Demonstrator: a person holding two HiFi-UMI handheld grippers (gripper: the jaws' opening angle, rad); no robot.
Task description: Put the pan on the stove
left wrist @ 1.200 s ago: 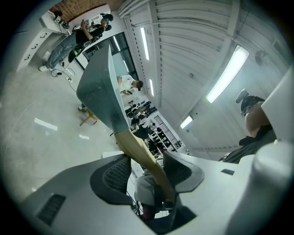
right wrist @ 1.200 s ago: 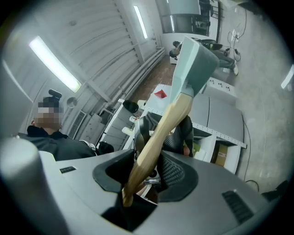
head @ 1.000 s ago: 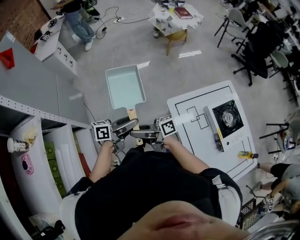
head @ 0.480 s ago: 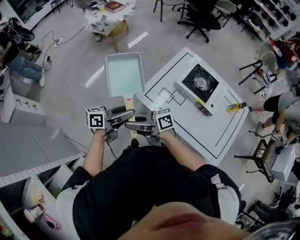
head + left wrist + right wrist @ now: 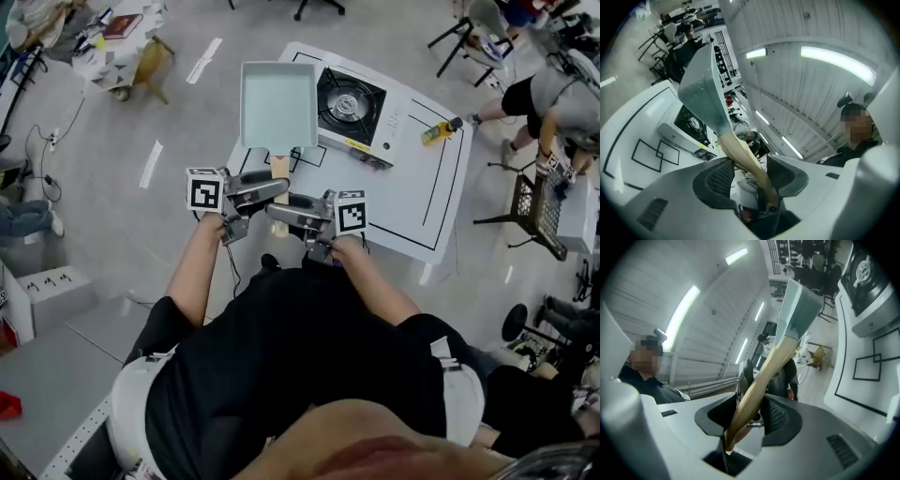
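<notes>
A pale teal rectangular pan [image 5: 278,103] with a wooden handle [image 5: 279,167] hangs in the air over the near-left edge of the white table [image 5: 412,202], just left of the black stove [image 5: 349,98]. My left gripper [image 5: 267,187] and right gripper [image 5: 281,208] are both shut on the handle, one behind the other. In the left gripper view the handle [image 5: 745,161] runs up between the pads of the left gripper [image 5: 747,176] to the pan [image 5: 701,91], with the stove [image 5: 691,123] beyond. The right gripper view shows the right gripper [image 5: 752,416] clamping the handle [image 5: 764,376] below the pan [image 5: 799,310].
Black outlines are drawn on the table, and a yellow tool [image 5: 437,133] lies to the right of the stove. Chairs [image 5: 534,202] and people stand past the table's right side. A small cluttered table [image 5: 117,42] stands at the far left on the grey floor.
The pan, held by both grippers, has swung from over the bare floor to the table's edge beside the stove. The stove and table have come much nearer.
</notes>
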